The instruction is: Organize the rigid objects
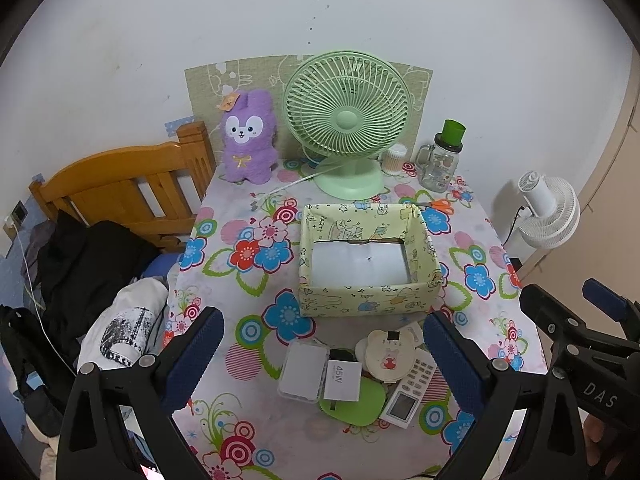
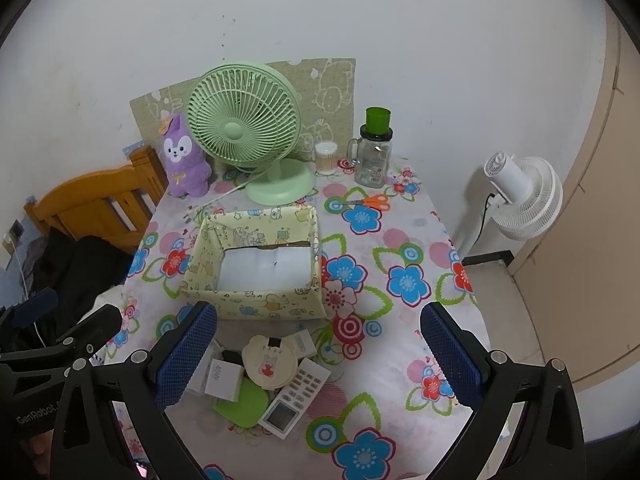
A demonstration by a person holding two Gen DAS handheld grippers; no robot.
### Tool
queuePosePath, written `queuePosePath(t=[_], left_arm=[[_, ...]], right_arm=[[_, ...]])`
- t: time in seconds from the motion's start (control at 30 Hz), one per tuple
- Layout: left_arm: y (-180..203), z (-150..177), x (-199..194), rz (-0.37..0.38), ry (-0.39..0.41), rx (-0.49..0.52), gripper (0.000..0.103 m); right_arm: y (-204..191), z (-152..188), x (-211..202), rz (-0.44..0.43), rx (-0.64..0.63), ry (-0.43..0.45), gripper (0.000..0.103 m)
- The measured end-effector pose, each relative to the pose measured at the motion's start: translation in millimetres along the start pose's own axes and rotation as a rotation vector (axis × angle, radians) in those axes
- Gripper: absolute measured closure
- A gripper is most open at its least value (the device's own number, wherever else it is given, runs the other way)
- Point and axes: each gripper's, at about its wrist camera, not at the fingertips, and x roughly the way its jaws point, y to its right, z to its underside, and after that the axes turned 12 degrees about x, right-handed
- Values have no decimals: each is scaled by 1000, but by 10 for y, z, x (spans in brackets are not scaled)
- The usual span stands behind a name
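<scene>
Table (image 1: 224,364) is seen covered by a flowered cloth, set against a white wall, with a wooden bed frame (image 1: 120,188) at its left side.

Green desk fan (image 1: 346,120) is placed at the back of the table, a purple plush rabbit (image 1: 249,136) to its left, a glass mug with a green cap (image 1: 442,160) to its right, a cotton-swab jar (image 1: 394,160) between fan and mug. A white floor fan (image 2: 524,196) is noted off the table's right edge.

Yellow patterned box (image 1: 362,300) is set mid-table, open-topped, only a pale liner seen inside. Orange-handled scissors (image 2: 372,202) are laid just behind its right corner.

Near the front edge, a pile of small items is gathered just in front of the box, well apart from its walls: a clear plastic case (image 1: 304,372) at left, a white 45W charger box (image 1: 343,382) leaning on a green flat case (image 1: 356,400), a round cream tin with a rabbit print (image 1: 387,356), and a white remote control (image 1: 412,388) at right with its screen end toward the camera.

Left claw (image 1: 324,360) is held released above the pile, jaws spread wide, nothing between them. Right claw (image 2: 318,354) is likewise held spread wide and unloaded, over the right part of the pile.
</scene>
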Motion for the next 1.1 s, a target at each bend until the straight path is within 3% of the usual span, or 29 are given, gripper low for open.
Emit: queuePosePath(t=[1.1], left_arm=[[-26, 54, 40, -6, -16, 9, 3]], right_arm=[[-55, 15, 3, 19, -21, -7, 2]])
